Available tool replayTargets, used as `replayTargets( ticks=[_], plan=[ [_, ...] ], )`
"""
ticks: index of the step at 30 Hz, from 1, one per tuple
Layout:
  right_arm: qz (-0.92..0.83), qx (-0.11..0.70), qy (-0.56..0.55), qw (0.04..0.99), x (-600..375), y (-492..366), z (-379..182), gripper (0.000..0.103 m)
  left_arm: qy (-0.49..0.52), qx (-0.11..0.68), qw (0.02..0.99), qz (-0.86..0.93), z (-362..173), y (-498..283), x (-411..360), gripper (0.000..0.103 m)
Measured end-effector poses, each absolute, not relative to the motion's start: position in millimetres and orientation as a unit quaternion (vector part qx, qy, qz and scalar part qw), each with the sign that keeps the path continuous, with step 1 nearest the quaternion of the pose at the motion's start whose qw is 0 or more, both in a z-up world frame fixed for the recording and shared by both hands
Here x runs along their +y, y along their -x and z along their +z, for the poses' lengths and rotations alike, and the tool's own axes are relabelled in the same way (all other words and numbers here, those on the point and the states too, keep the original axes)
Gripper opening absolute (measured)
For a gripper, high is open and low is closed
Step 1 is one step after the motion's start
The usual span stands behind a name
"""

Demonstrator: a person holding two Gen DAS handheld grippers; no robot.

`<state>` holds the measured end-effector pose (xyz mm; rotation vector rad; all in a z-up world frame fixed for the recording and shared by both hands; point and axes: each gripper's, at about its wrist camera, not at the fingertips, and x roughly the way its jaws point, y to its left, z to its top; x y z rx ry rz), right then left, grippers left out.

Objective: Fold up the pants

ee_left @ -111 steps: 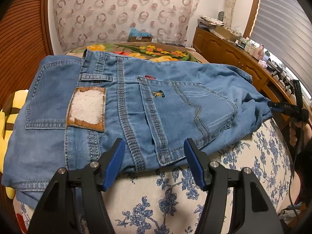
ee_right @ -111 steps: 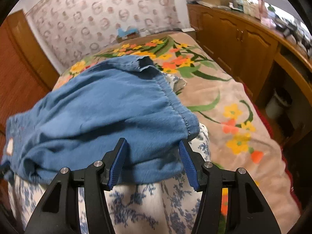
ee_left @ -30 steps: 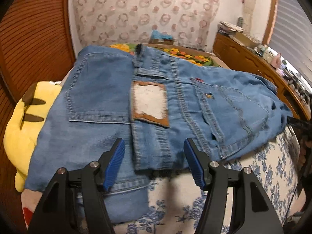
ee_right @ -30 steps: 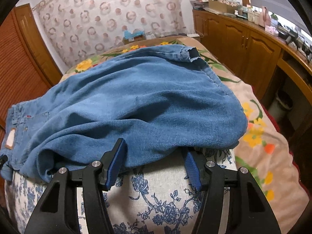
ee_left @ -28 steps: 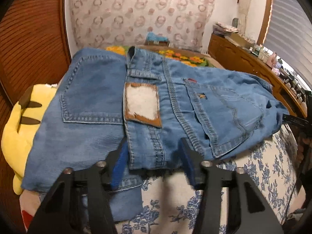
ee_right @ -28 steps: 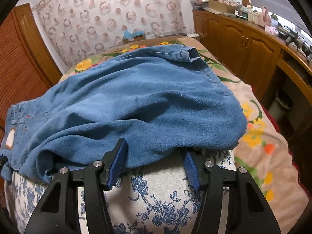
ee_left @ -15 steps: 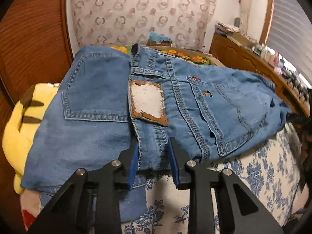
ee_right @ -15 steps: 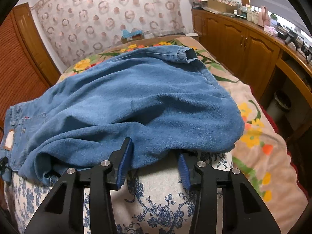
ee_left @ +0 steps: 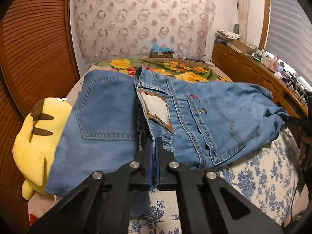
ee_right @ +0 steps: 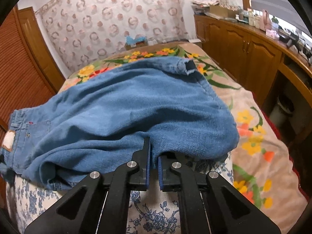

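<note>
Light blue jeans (ee_left: 204,113) lie folded across a bed, waistband and brown-edged white patch (ee_left: 156,107) facing up. My left gripper (ee_left: 155,146) is shut on the near waist edge just below the patch, and the denim there is pulled up into a ridge. In the right wrist view the leg end of the jeans (ee_right: 136,105) bulges over the bed. My right gripper (ee_right: 153,152) is shut on its near folded edge, a pinch of denim between the blue pads. The right gripper's black tip (ee_left: 292,120) shows at the far right of the left wrist view.
The jeans rest on a white cover with blue flowers (ee_left: 259,175) over a floral blanket (ee_right: 253,140). A yellow plush toy (ee_left: 37,136) lies under the jeans at the left. A wooden cabinet (ee_right: 243,46) runs along the right, slatted wooden doors (ee_left: 29,48) along the left.
Both grippers have gone from open to shut on the near edge of the jeans. The left one has lifted, drawing the waistband up and creasing the patch.
</note>
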<state>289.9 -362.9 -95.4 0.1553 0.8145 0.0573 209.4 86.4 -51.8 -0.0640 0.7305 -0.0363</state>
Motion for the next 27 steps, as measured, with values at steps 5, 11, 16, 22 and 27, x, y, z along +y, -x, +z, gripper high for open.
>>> replayTargets(
  ticks=[5,11,16,22,27],
  plan=[
    [0.036,0.376,-0.060,0.924,-363.8,-289.7,-80.1,0.002,0.024,0.336,0.942,-0.015,-34.5,-207.0,86.6,0.000],
    [0.040,0.342,-0.031,0.938,-365.7,-281.3,-54.8,0.001,0.023,0.308,0.951,-0.017,-13.7,-197.8,90.5,0.000],
    [0.039,0.323,-0.025,0.945,-369.0,-268.1,-37.2,0.001,0.024,0.287,0.958,-0.016,-0.5,-179.3,95.1,0.000],
    [0.057,0.310,-0.016,0.949,-368.7,-233.5,-29.4,0.001,0.029,0.270,0.962,-0.012,1.9,-147.6,103.0,0.000],
    [0.076,0.299,-0.016,0.951,-366.3,-194.1,-27.6,0.001,0.039,0.259,0.965,-0.003,-7.0,-116.0,113.1,0.000]
  ],
)
